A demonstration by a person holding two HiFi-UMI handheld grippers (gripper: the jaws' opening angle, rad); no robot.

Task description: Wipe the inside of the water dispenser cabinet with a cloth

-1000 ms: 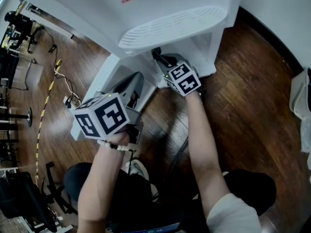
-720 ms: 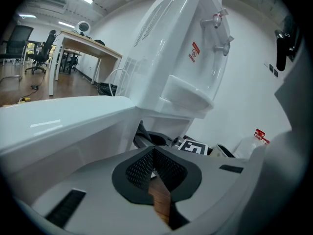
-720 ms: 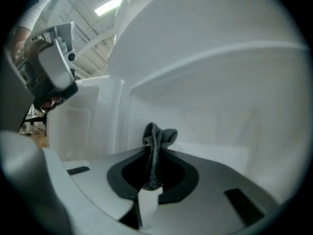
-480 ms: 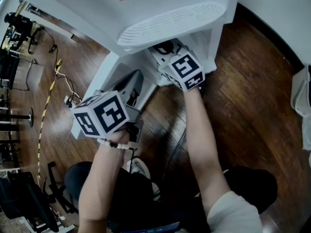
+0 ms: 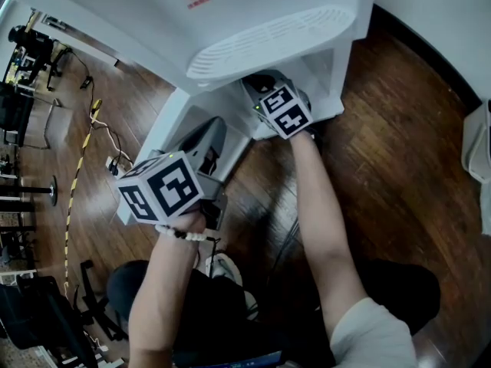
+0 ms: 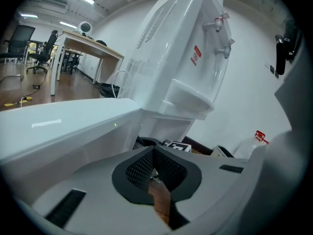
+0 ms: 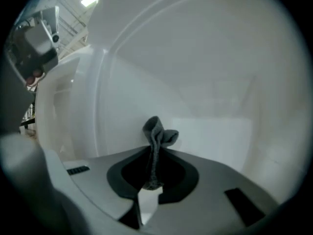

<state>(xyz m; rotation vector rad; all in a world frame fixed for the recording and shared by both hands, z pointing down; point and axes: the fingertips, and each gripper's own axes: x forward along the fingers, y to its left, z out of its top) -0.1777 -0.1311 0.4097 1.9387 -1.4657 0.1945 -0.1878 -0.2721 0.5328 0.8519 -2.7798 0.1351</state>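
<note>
Wooden floor (image 5: 383,129) surrounds the water dispenser cabinet (image 5: 331,71). Inside it, right gripper (image 7: 155,153) fingers clamp a grey cloth (image 7: 157,135). Outside it, left gripper (image 6: 155,168) fingers rest together.

The water dispenser (image 5: 268,21) is smooth white plastic with a soft gloss, and the cabinet (image 7: 210,82) walls inside look like the same plastic, smooth but duller in the shade. The cloth (image 7: 157,133) pinched in the right gripper (image 7: 154,177) is a soft grey fabric with a fine, nubby, matt weave; that gripper and the left gripper (image 6: 155,173) both have matt grey plastic shells, and the left one's black pads (image 6: 139,169) show a rough, mesh-like texture. The floor (image 5: 399,136) is dark brown wood in planks, polished and glossy.
</note>
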